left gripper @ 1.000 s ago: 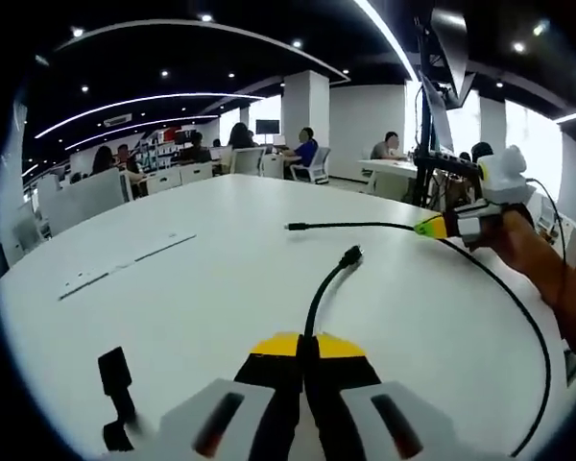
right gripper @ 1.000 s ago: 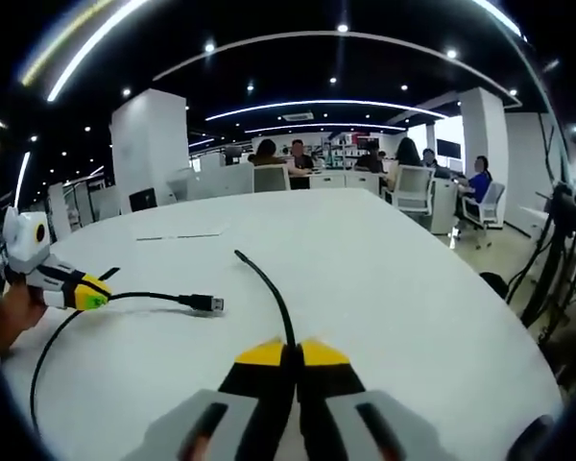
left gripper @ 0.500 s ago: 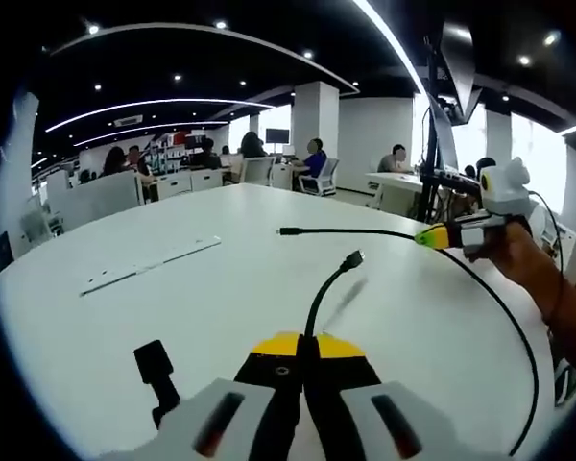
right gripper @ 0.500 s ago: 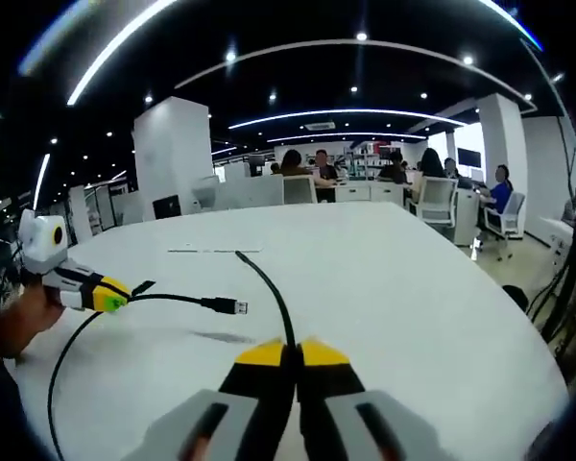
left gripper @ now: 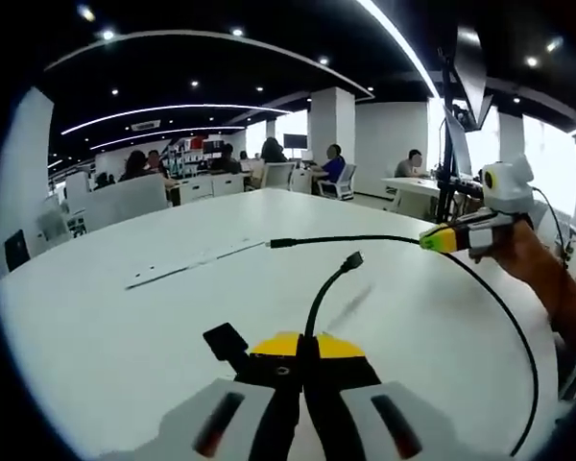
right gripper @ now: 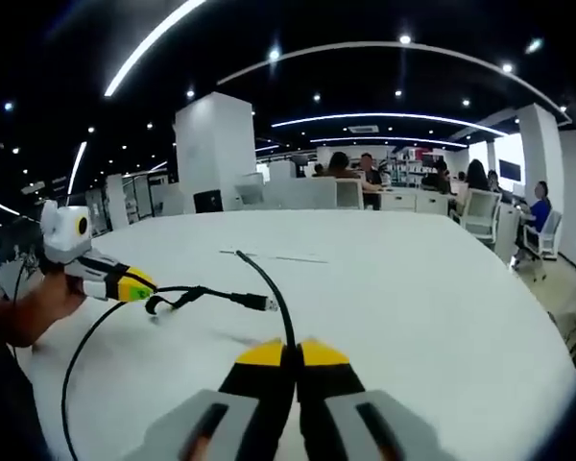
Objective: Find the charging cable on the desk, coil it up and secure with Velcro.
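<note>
A black charging cable (left gripper: 518, 317) runs over the white table (left gripper: 125, 336) in a wide loop between both grippers. My left gripper (left gripper: 302, 348) is shut on it near one end, and the plug (left gripper: 351, 259) sticks out ahead. The right gripper (left gripper: 440, 238) enters from the right, shut on the cable near its other end (left gripper: 276, 244). In the right gripper view, my right gripper (right gripper: 288, 353) is shut on the cable (right gripper: 269, 288), and the left gripper (right gripper: 132, 284) comes in from the left with its plug (right gripper: 265, 303). A black Velcro strap (left gripper: 227, 340) lies by my left jaws.
A thin pale strip (left gripper: 187, 264) lies flat on the table further out. A monitor arm and desk gear (left gripper: 453, 144) stand at the table's far right. People sit at desks (right gripper: 365, 187) beyond the table, by a white pillar (right gripper: 214, 149).
Both views have swung sideways with the hands. The Velcro strap now lies closer to my left jaws. Both grippers have stayed shut on the cable, with its ends in much the same relation.
</note>
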The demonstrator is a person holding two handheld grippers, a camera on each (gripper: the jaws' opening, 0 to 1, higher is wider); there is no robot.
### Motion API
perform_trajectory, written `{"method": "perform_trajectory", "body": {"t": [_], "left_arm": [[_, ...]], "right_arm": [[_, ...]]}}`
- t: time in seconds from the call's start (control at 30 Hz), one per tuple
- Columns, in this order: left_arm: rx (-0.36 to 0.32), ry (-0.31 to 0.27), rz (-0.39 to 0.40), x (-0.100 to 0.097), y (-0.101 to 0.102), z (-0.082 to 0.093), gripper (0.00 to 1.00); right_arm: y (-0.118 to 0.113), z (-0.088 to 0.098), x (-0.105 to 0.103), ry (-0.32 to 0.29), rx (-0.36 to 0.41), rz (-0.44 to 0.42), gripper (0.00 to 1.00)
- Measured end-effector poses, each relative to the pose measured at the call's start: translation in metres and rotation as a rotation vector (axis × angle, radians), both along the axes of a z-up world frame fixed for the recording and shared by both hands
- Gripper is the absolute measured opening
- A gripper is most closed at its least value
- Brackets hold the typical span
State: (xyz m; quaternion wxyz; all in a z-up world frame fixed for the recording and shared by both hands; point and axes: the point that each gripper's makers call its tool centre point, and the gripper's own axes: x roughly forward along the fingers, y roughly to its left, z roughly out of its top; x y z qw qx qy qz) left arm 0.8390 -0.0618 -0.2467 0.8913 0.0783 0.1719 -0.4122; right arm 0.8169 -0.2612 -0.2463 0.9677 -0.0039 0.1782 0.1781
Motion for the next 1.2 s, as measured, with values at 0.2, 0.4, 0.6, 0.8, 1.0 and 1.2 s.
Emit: {"method": "perform_trajectory", "body": {"t": [0.2, 0.4, 0.6, 0.8, 1.0, 1.2], "left_arm": [[0.008, -0.007, 0.024, 0.006, 0.027, 0.003, 0.03], [0.043, -0.012, 0.027, 0.010, 0.048, -0.001, 0.04], [0.048, -0.001, 0.029, 0.015, 0.062, -0.009, 0.04], [0.062, 0.016, -0.001, 0.016, 0.066, -0.023, 0.04], [0.062, 0.041, 0.004, 0.021, 0.070, -0.034, 0.04], [0.065, 0.070, -0.009, 0.024, 0.070, -0.046, 0.04]], "right_arm": [[0.038, -0.003, 0.003, 0.011, -0.005, 0.076, 0.05], [0.072, -0.005, 0.004, 0.022, -0.008, 0.138, 0.05], [0.107, -0.015, 0.007, 0.048, -0.021, 0.202, 0.05], [0.126, -0.026, 0.009, 0.069, -0.044, 0.242, 0.05], [0.138, -0.036, 0.014, 0.090, -0.053, 0.276, 0.05], [0.145, -0.042, 0.018, 0.106, -0.054, 0.298, 0.05]]}}
